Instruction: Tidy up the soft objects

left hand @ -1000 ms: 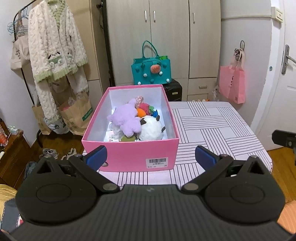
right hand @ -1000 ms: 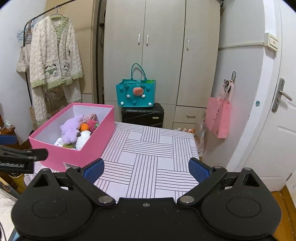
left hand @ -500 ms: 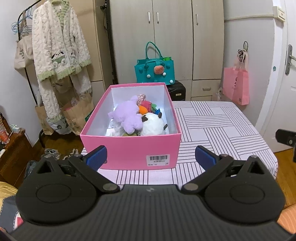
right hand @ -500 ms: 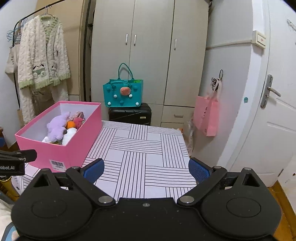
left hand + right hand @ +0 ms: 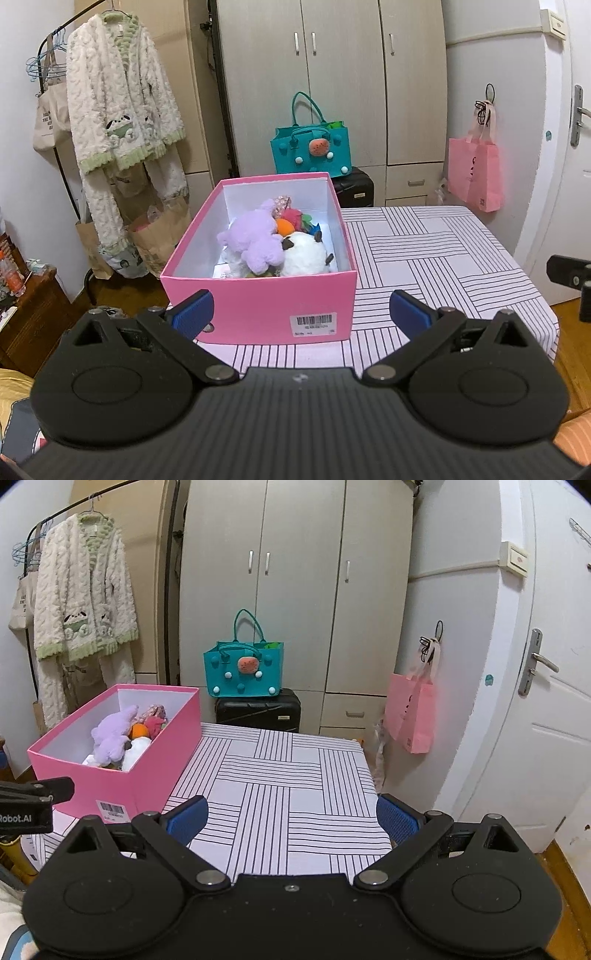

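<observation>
I see my left tool (image 5: 301, 312) and right tool (image 5: 291, 818) both spread wide and empty, short of the striped desk (image 5: 295, 775), where the pink box (image 5: 258, 299) at its left end holds the purple plush (image 5: 255, 240), white plush (image 5: 304, 258) and other soft toys.
</observation>
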The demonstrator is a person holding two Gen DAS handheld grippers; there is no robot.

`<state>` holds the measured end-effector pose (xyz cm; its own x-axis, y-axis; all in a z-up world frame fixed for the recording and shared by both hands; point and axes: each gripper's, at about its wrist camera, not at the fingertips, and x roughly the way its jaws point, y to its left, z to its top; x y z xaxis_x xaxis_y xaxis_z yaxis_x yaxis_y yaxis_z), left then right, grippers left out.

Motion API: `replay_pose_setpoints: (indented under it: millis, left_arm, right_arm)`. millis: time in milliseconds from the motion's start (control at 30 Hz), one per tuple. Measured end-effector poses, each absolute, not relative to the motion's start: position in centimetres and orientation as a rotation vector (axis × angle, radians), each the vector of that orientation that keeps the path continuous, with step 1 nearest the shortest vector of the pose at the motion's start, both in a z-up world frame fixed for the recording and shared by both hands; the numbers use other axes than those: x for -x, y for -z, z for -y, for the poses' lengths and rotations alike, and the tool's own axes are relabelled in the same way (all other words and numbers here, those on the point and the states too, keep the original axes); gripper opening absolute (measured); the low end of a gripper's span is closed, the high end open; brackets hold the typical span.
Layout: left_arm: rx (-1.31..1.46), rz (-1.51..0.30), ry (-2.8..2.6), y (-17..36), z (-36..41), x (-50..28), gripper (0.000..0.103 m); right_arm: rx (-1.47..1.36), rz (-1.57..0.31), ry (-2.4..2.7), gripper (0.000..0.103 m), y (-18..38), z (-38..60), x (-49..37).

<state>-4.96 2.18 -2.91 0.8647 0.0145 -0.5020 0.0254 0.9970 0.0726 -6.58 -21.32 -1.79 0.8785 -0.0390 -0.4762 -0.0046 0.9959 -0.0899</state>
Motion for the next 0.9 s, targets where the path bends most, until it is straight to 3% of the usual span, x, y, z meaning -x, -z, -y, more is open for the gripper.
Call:
replay_pose_setpoints:
  millis: [900]
  left_arm:
    - [-0.045, -0.501, -0.012, 2.79, -2.3, 5.26, 0.103]
  right_arm:
    - [0.104, -0.501, 0.038, 0.099, 2.32, 21.03, 6.19]
